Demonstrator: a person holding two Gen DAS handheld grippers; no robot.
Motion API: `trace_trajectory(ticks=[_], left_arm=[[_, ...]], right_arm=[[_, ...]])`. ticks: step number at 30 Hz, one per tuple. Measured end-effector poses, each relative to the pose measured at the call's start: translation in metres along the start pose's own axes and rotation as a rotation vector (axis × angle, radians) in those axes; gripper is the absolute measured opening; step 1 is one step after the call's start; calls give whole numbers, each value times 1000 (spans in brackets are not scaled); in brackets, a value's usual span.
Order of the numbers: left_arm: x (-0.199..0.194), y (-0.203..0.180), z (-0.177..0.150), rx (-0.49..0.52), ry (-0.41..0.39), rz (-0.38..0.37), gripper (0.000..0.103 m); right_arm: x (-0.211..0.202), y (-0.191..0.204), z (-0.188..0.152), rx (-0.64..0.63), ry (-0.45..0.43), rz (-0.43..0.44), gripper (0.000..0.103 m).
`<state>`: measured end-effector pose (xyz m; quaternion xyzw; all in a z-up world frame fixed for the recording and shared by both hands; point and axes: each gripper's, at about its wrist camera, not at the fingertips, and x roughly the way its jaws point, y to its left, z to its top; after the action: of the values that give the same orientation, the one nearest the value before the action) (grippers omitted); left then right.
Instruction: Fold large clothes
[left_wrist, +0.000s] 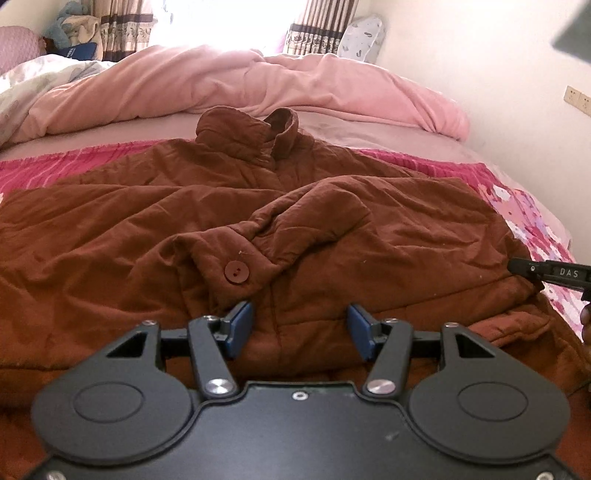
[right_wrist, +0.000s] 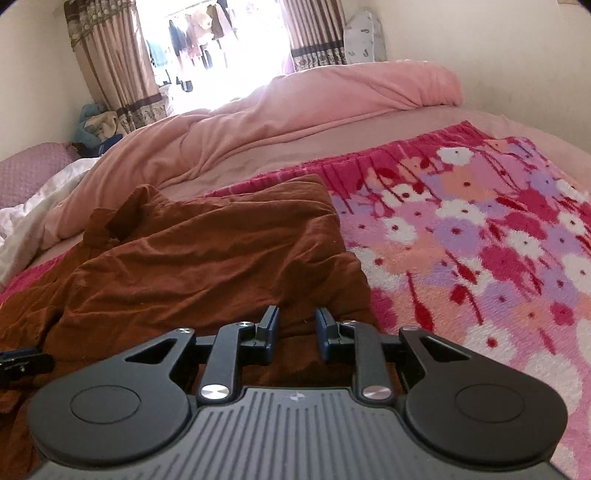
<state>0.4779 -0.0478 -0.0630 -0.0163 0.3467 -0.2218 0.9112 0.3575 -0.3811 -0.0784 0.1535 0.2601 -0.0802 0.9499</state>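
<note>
A large brown padded coat (left_wrist: 155, 229) lies spread on the bed, collar (left_wrist: 251, 133) at the far end, a brown button (left_wrist: 237, 272) near its middle, one sleeve folded across the front. My left gripper (left_wrist: 300, 319) is open and empty just above the coat's lower front. My right gripper (right_wrist: 296, 318) is open and empty over the coat's right edge (right_wrist: 221, 266). The right gripper's tip also shows in the left wrist view (left_wrist: 546, 275) at the coat's right side. The left gripper's tip shows at the left edge of the right wrist view (right_wrist: 22, 360).
The coat rests on a pink flowered blanket (right_wrist: 480, 236) over the bed. A bunched pink duvet (left_wrist: 258, 81) lies beyond the collar, with a white quilt (left_wrist: 33, 85) at far left. A wall with a socket (left_wrist: 578, 98) borders the right; curtains (right_wrist: 110, 55) frame a bright window.
</note>
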Motion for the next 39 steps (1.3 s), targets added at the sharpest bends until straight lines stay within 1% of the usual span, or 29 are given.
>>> trace_trajectory(ticks=[4, 9, 12, 14, 16, 19, 23, 25, 26, 28, 29, 31, 35, 39], left_arm=[[-16, 1, 4, -34, -14, -12, 58], [-34, 6, 7, -32, -67, 1, 58], [-29, 15, 8, -53, -51, 1, 58], [-18, 20, 6, -73, -17, 16, 58], [-5, 27, 1, -103, 11, 13, 58], [-1, 30, -4, -108, -9, 6, 61], [-8, 28, 0, -109, 3, 12, 59], [-20, 28, 2, -120, 5, 5, 60], [-30, 28, 2, -122, 0, 0, 62], [-51, 29, -1, -112, -15, -4, 65], [-64, 30, -4, -103, -20, 1, 66], [-89, 34, -14, -90, -32, 13, 67], [-143, 55, -48, -109, -42, 53, 69], [-193, 82, -93, -170, -48, 109, 69]], right_arm=[[-9, 7, 2, -14, -13, -18, 28], [-31, 16, 6, -50, -86, -31, 30], [-37, 17, 7, -72, -129, -70, 32], [-34, 16, 8, -78, -118, -73, 33], [-26, 12, 7, -63, -89, -76, 33], [-11, 5, 1, -47, -44, -81, 32], [-9, 3, -2, -47, -39, -71, 32], [-17, 2, 1, -30, -33, -55, 34], [-24, 0, 3, -9, -35, -38, 35], [-43, -7, 5, 37, -42, 20, 43], [-55, -13, 5, 56, -44, 57, 45], [-76, -26, 1, 81, -41, 100, 50], [-113, -56, -18, 121, -11, 138, 55], [-148, -95, -54, 214, 41, 167, 58]])
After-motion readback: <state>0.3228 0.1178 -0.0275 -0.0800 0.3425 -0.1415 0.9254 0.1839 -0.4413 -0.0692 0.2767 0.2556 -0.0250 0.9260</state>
